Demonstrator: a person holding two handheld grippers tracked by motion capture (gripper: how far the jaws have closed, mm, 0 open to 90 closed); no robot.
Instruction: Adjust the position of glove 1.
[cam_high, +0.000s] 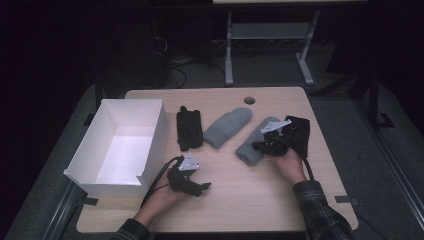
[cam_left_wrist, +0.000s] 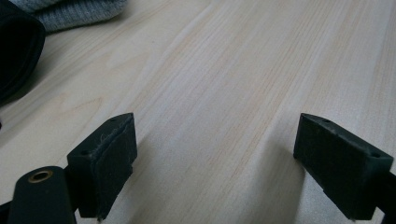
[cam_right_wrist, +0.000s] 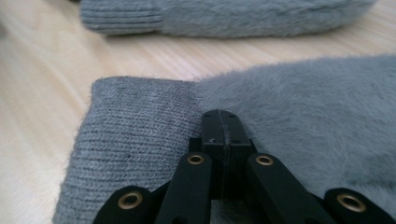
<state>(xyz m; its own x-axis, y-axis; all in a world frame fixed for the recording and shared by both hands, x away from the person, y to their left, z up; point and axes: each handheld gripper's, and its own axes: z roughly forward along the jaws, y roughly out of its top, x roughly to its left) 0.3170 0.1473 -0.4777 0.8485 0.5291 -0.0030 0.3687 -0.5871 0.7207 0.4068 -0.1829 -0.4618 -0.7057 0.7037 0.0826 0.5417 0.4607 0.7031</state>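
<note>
We see our right gripper (cam_right_wrist: 223, 122) pinched together on the grey mitten (cam_right_wrist: 289, 112) right of the picture's middle. Our left gripper (cam_left_wrist: 215, 154), low and left, is wide apart over the table (cam_left_wrist: 224, 70).

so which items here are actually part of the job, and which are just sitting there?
In play:
- right gripper, jaws closed over the near grey mitten
- second grey mitten
- black gloves
- white box, a guess

Idle:
- left gripper, jaws open
- table
- cables on the floor
</note>
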